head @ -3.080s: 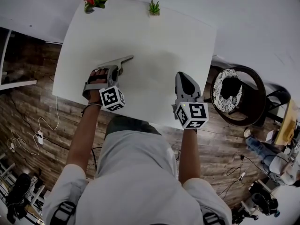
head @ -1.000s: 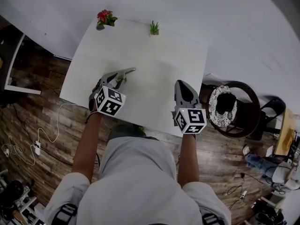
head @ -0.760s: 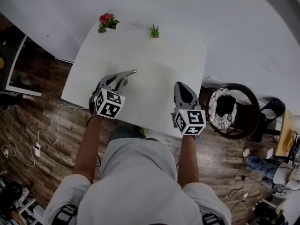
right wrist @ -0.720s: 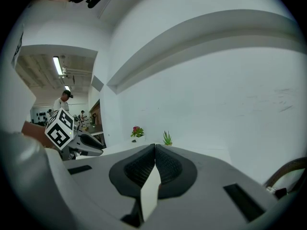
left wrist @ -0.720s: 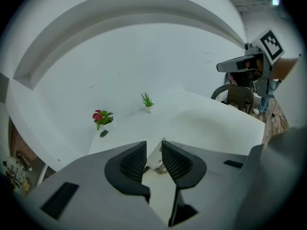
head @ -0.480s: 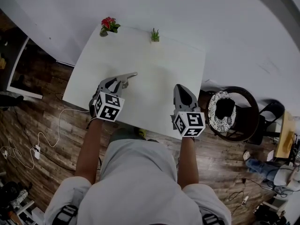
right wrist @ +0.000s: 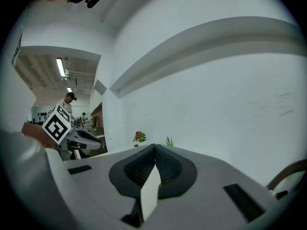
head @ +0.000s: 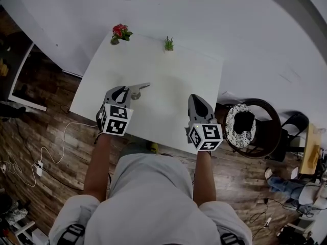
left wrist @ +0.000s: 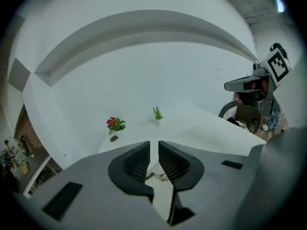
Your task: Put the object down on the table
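On white rectangular table (head: 168, 70), head view: slim grey metal object (head: 140, 88) lies flat, at 1 o'clock of your left gripper (head: 124, 92), just beside its tips. Right gripper (head: 197, 99) well apart, at 3 o'clock.

Left gripper view: claw released, jaws just been closing to narrow gap, nothing between; object glimpsed on table below.

Right gripper view: claw clenched, empty.

Risk, by my judgement: swing left tips sideways and you knock object out of place. Pull straight back.
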